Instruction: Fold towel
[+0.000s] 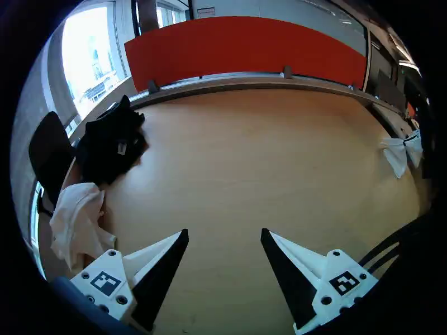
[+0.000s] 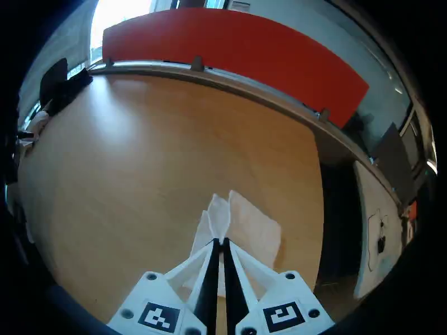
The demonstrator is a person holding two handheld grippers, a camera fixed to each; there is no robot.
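Pale wood runs wide and bare across the tabletop (image 1: 251, 167), closed off at the back by a red screen (image 1: 246, 47).

The right hand-held gripper (image 2: 222, 241) has its fingers pressed together on a bunched edge of the white towel (image 2: 251, 229). The cloth rises in a small peak just ahead of the fingertips, and the rest spreads forward and to the right of them, near the tabletop's right edge. Pinching it at the edge rather than the middle looks chosen so that one side can be lifted and carried over the other.

The left hand-held gripper (image 1: 223, 230) has its fingers spread wide with nothing between them and only bare wood ahead. The towel (image 1: 396, 153) shows small and far off to its right, so it is well apart from the work. Its spread stance suggests it is kept ready to take a second corner, and it would have to cross to the right first.

Off to its left lie a heap of black clothing (image 1: 112, 145) and, nearer, a crumpled white cloth (image 1: 78, 218) at the tabletop's edge. They seem set aside there to leave the middle free for laying the towel flat. As a judgement, the fold is at an early stage: one edge is gripped and no neat crease is visible.
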